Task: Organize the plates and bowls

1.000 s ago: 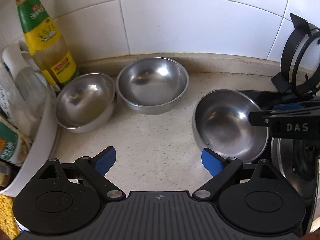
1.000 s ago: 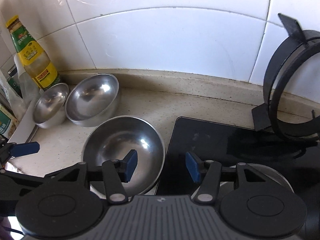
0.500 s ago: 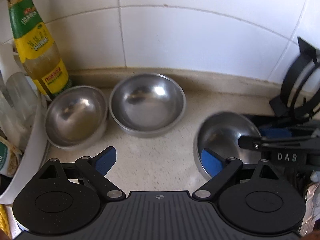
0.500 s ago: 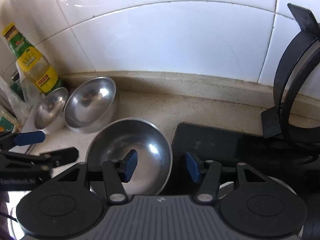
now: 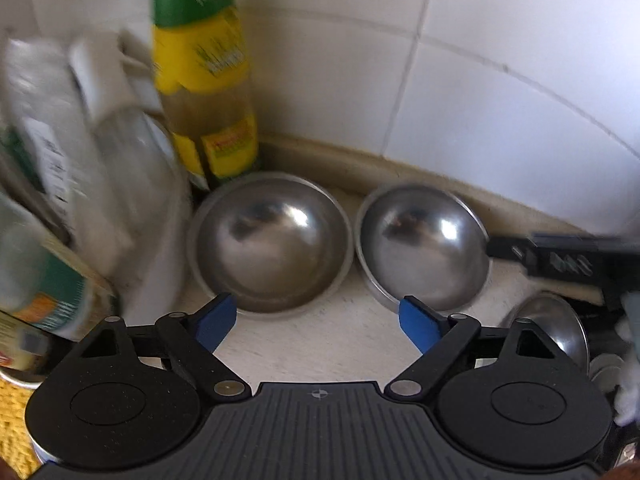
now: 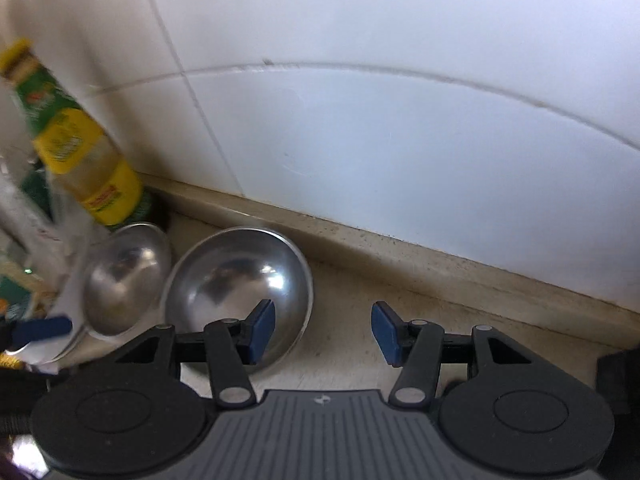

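Two steel bowls sit side by side by the wall: a left bowl and a middle bowl. A third steel bowl shows at the right edge of the left wrist view. My left gripper is open and empty, low over the counter just in front of the first two bowls. My right gripper is open and empty; its left fingertip hangs over the middle bowl's right rim. The right gripper's finger also shows in the left wrist view.
A yellow-green oil bottle stands in the corner behind the left bowl. A white rack with bottles and packets crowds the left side. White tiled wall runs behind. A black stove edge lies at the right.
Both grippers have swung left toward the corner. The two bowls by the wall are now closer and centred; the third bowl has slid to the right edge of the left wrist view.
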Available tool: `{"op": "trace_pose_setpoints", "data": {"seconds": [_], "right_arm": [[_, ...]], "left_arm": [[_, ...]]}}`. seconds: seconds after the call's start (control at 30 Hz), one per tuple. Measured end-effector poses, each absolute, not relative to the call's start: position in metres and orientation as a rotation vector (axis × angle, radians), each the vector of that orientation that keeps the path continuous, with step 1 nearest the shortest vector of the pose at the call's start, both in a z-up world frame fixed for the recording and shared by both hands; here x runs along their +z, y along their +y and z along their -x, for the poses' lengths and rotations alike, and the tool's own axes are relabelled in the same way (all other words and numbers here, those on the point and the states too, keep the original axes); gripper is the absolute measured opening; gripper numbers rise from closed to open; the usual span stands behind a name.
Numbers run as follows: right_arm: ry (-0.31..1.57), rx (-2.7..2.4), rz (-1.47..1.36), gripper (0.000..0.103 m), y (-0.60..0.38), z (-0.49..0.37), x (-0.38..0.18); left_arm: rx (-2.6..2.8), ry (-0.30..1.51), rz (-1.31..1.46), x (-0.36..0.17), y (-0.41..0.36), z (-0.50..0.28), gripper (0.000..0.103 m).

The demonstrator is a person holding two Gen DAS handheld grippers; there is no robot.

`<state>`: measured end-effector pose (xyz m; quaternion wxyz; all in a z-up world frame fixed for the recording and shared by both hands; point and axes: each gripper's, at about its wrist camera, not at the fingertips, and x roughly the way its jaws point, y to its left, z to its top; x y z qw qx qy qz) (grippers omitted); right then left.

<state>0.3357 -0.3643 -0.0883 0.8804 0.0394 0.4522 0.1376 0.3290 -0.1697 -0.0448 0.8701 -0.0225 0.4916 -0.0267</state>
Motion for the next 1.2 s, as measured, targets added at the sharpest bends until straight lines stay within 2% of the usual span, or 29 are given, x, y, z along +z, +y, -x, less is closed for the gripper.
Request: {"op": "trace_pose_setpoints", "data": {"seconds": [0.07,0.13,0.17,0.3,0.5,0.67,0.83,0.9,0.93,0.97,1.03,1.2], "right_arm": [[0.955,0.294,-0.096,0.073,-0.364,-0.343,-0.095],[0.955,0.295,-0.096,0.072,-0.363,-0.347,-0.100],[0.960,0.296,-0.092,0.072,-0.362,-0.350,-0.102],[0.982,0.316,-0.129,0.071,-0.363,-0.356,-0.110],[1.017,0.353,-0.152,0.063,-0.363,-0.368,-0.122],[1.054,0.406,-0.173,0.057,-0.358,-0.375,-0.133],[1.062,0.413,-0.192,0.049,-0.361,-0.377,-0.135],[1.063,0.423,-0.201,0.048,-0.361,-0.377,-0.135],[1.061,0.431,-0.198,0.045,-0.359,-0.376,-0.135],[1.062,0.444,-0.192,0.041,-0.357,-0.373,-0.135],[1.064,0.457,-0.169,0.041,-0.353,-0.366,-0.134],[1.093,0.493,-0.158,0.040,-0.351,-0.343,-0.131]], "left_arm": [[-0.050,1.048,0.069,-0.054,-0.175,-0.334,0.088],[-0.045,1.046,0.072,-0.058,-0.182,-0.338,0.091],[-0.042,1.031,0.063,-0.058,-0.185,-0.338,0.086],[-0.065,1.035,0.088,-0.057,-0.193,-0.344,0.083],[-0.158,1.083,0.207,-0.051,-0.189,-0.337,0.081],[-0.127,1.136,0.252,-0.071,-0.191,-0.347,0.082],[-0.037,1.103,0.250,-0.081,-0.193,-0.357,0.065],[-0.047,1.114,0.287,-0.089,-0.190,-0.360,0.052],[-0.063,1.118,0.303,-0.093,-0.189,-0.361,0.042],[-0.068,1.121,0.296,-0.093,-0.190,-0.360,0.038],[-0.075,1.120,0.246,-0.090,-0.193,-0.357,0.034],[-0.112,1.127,0.191,-0.080,-0.185,-0.335,0.034]]}}
